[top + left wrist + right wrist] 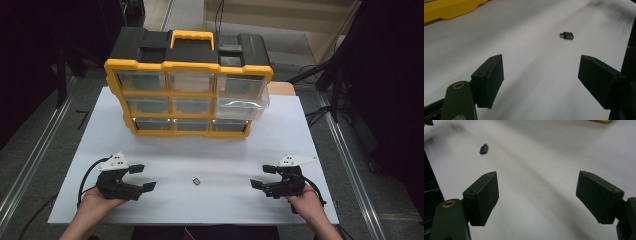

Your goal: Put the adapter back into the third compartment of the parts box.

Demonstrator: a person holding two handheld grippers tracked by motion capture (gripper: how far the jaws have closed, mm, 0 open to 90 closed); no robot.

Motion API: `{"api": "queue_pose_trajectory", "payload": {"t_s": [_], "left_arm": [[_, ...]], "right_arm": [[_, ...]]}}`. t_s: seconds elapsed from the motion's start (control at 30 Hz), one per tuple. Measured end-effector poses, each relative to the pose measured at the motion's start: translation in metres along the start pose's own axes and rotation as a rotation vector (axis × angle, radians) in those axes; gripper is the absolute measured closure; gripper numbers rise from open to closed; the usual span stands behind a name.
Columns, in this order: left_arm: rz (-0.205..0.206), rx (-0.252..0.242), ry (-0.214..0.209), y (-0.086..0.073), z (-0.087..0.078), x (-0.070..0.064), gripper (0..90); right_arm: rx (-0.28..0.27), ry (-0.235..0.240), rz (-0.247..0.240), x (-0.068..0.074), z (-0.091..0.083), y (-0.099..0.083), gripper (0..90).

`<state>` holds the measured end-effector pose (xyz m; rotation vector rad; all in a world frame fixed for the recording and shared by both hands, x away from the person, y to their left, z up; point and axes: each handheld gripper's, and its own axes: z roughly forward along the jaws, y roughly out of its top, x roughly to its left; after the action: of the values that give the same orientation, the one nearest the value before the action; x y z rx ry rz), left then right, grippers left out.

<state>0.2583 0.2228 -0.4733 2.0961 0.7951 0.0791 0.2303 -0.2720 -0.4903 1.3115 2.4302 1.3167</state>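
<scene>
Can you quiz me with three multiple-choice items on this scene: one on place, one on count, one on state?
1. Where does the small dark part lie?
A. inside a drawer
B. on the white table between the two grippers
C. on top of the organiser

2. How many drawer rows does the yellow organiser show?
A. two
B. three
C. five

3. How stands the top right drawer?
A. pulled out
B. pushed flush
C. removed

Answers:
1 B, it rests on bare table between the left gripper and the right gripper.
2 B, three rows sit in the yellow frame.
3 A, it juts forward past its neighbours.
</scene>
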Motion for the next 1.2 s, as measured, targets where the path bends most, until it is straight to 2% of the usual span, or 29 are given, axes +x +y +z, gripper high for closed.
{"api": "queue_pose_trajectory", "payload": {"t_s": [0.3,0.37,0.47,0.6,0.73,0.9,0.97,1.07,1.2], "left_arm": [[-0.006,-0.005,-0.006,0.000,0.000,0.001,21.9],[-0.004,-0.006,-0.006,0.000,0.000,0.001,21.9],[-0.006,-0.011,-0.004,0.000,0.000,0.001,21.8],[-0.007,-0.014,-0.001,0.000,0.000,0.000,21.9],[-0.004,-0.015,-0.005,0.001,0.000,0.000,21.9],[0.012,-0.022,-0.018,0.002,0.000,-0.002,21.8],[0.017,-0.013,-0.018,0.002,0.001,-0.002,20.1],[0.015,-0.010,-0.022,0.002,0.000,-0.002,19.9],[0.005,-0.019,-0.022,0.002,0.000,-0.001,19.6]], "right_arm": [[0.000,-0.005,-0.011,0.000,0.001,0.000,16.6],[-0.006,-0.020,-0.016,0.000,0.001,0.000,16.5],[-0.011,-0.013,-0.003,-0.001,0.001,0.001,16.5],[0.009,-0.002,-0.007,-0.001,0.002,0.001,16.5],[0.009,0.023,-0.012,0.001,0.006,0.006,16.5],[0.001,0.001,-0.013,0.005,0.008,0.014,17.5],[-0.001,-0.008,0.000,0.005,0.010,0.017,22.2],[-0.014,-0.002,0.018,0.005,0.010,0.022,22.5],[-0.018,-0.005,-0.016,0.009,0.013,0.026,22.3]]}}
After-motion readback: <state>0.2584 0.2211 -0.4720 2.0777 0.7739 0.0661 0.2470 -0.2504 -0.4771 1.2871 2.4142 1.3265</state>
